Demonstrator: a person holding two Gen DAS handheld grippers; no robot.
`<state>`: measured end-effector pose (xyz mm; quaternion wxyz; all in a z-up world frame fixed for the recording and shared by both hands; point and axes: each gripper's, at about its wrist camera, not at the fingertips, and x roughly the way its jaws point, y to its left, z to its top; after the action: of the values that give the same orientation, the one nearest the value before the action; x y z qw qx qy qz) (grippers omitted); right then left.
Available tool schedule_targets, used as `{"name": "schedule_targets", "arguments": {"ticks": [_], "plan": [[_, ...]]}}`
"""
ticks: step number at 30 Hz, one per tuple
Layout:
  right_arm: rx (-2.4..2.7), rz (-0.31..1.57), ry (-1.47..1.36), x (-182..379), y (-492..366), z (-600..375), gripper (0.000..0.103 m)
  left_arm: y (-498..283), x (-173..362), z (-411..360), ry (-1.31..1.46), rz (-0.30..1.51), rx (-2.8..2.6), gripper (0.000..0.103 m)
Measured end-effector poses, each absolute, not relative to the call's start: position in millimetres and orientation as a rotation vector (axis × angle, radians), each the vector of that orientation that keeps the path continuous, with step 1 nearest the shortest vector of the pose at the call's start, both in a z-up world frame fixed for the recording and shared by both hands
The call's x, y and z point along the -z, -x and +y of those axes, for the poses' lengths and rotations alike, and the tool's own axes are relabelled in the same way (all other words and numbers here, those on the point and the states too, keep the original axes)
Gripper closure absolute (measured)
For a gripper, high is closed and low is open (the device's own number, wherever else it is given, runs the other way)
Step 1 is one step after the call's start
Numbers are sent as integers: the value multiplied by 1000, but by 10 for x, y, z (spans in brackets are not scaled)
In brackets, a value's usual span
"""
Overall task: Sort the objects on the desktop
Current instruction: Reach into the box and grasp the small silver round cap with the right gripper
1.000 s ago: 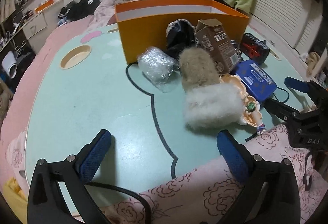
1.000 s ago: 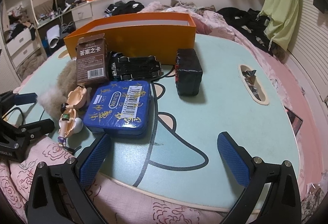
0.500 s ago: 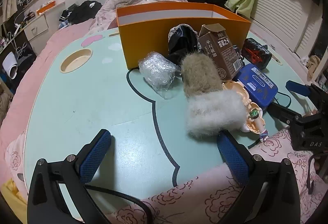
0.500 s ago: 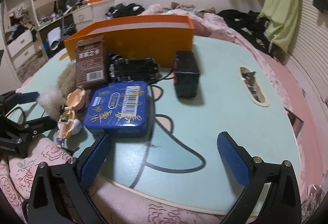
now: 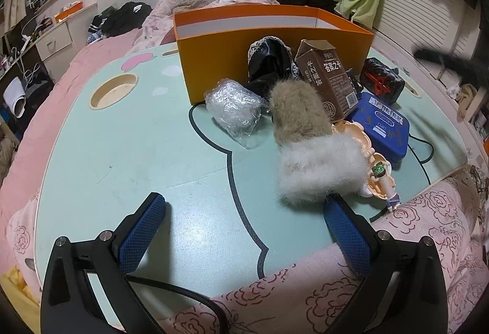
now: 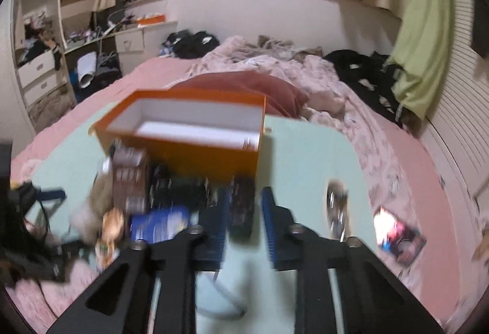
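A pale green table point(image 5: 122, 156) sat on a pink bed in a cluttered bedroom. At its near left edge the left gripper point(image 5: 244, 208) hovered with its fingers spread wide, grasping nothing. Further right stood the orange box point(image 5: 244, 59), with a plastic-wrapped bundle point(image 5: 235, 108), a furry toy point(image 5: 305, 132), a brown carton point(image 5: 330, 80) and a blue tin point(image 5: 385, 129) crowded in front of it. The black block point(image 6: 241, 208) lay on the table just beside the box's right end. The right gripper point(image 6: 244, 193) framed it with narrowed fingers, but blur hid whether they clenched it. A good grasp probably meant slowing down, squaring the pads on the block's long sides and clearing the tin before lifting
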<state>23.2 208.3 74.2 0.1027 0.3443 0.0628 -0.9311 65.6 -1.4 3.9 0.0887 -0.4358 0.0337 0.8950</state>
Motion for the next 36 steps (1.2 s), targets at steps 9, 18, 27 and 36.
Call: {"name": "schedule_targets", "arguments": {"ticks": [9, 18, 27, 36], "plan": [[2305, 386, -1485, -969, 1079, 1706, 84, -656, -37, -13, 1295, 99, -2663, 0], [1907, 1078, -1685, -378, 1509, 1172, 60, -652, -59, 8, 1278, 94, -2668, 0], [1791, 896, -1911, -93, 1887, 1350, 60, -651, -59, 1, 1266, 97, -2671, 0], [1841, 787, -1891, -104, 1801, 1468, 80, -629, -46, 9, 1266, 92, -2670, 0]]}}
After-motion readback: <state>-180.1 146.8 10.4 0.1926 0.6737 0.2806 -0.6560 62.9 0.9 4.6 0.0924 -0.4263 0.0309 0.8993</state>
